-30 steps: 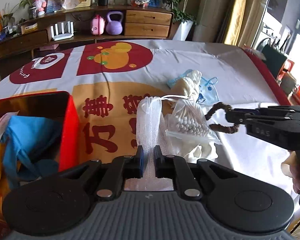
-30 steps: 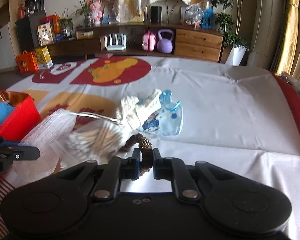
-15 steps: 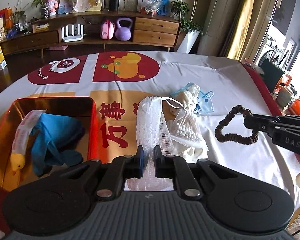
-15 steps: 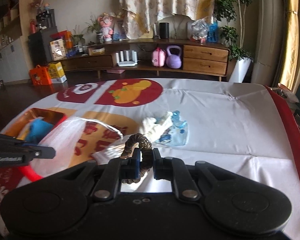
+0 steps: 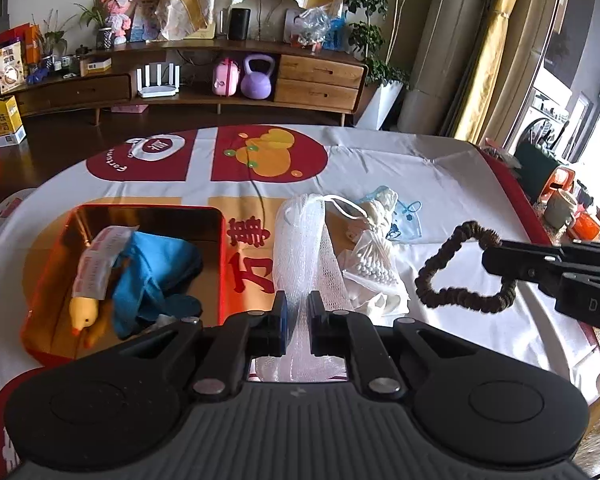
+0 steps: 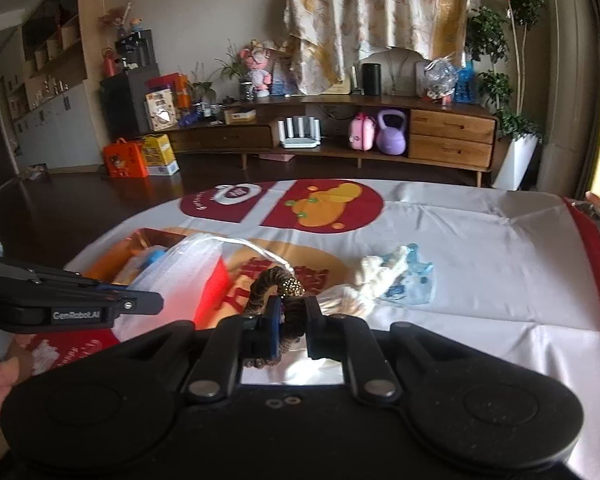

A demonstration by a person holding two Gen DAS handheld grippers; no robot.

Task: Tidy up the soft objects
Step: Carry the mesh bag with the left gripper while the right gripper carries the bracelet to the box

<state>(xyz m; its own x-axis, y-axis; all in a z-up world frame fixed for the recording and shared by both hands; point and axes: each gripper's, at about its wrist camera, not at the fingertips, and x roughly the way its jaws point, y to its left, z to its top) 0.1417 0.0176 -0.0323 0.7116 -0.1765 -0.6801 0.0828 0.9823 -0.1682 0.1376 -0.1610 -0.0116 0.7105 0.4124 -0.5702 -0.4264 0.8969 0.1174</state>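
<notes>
Above printed tablecloth: left gripper clamped tight on white mesh bag, bag hanging over cloth beside red tin. Right gripper pinched shut on brown scrunchie, loop held clear of table. Cotton swab bag, white gloves, blue pouch lying behind on cloth.

The left tongs carry the white lettering "GenRobot.AI" on their side; the right tongs show "DAS", cut off at the frame edge. The cloth over the bench bears large red Chinese characters, one reading "万", and small curved lettering beginning "Fortun"
</notes>
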